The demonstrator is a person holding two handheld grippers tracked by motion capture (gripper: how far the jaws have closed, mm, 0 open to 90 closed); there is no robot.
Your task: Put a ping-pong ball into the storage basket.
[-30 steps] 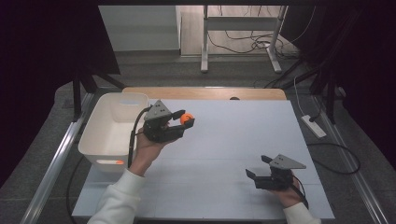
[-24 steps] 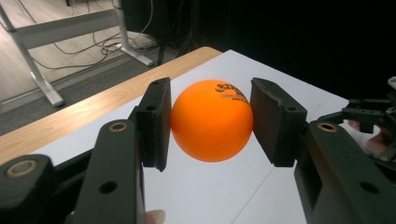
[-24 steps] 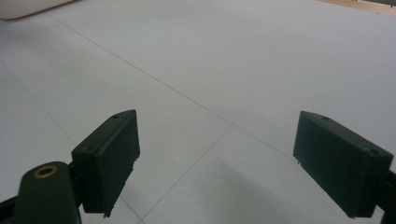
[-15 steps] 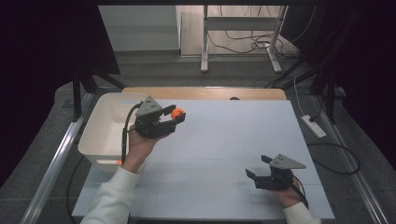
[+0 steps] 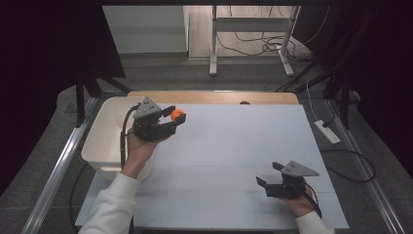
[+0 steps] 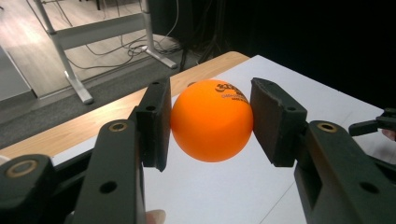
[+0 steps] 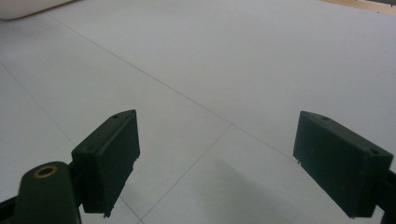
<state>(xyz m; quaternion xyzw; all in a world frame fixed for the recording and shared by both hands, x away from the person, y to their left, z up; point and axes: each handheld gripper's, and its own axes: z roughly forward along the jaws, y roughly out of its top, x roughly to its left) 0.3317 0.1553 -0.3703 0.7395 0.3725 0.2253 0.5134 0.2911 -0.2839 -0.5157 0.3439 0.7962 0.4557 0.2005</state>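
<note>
An orange ping-pong ball (image 6: pixel 212 120) with dark print on top sits squeezed between the two black pads of my left gripper (image 5: pixel 174 117). In the high view the ball (image 5: pixel 178 115) hangs above the white table cover, just right of the white bin (image 5: pixel 97 163), and the gripper's body is over the bin's right edge. My right gripper (image 5: pixel 268 174) rests low near the table's front right. Its jaws stand wide apart with only bare white surface between them (image 7: pixel 217 163).
The white sheet (image 5: pixel 234 146) covers most of the table, and a strip of wood (image 5: pixel 214 96) shows along the far edge. A power strip (image 5: pixel 327 131) lies on the floor at the right. A metal frame (image 5: pixel 251 44) stands beyond the table.
My left gripper has carried the ball leftward and a little farther back, toward the bin. The right gripper has stayed in place.
</note>
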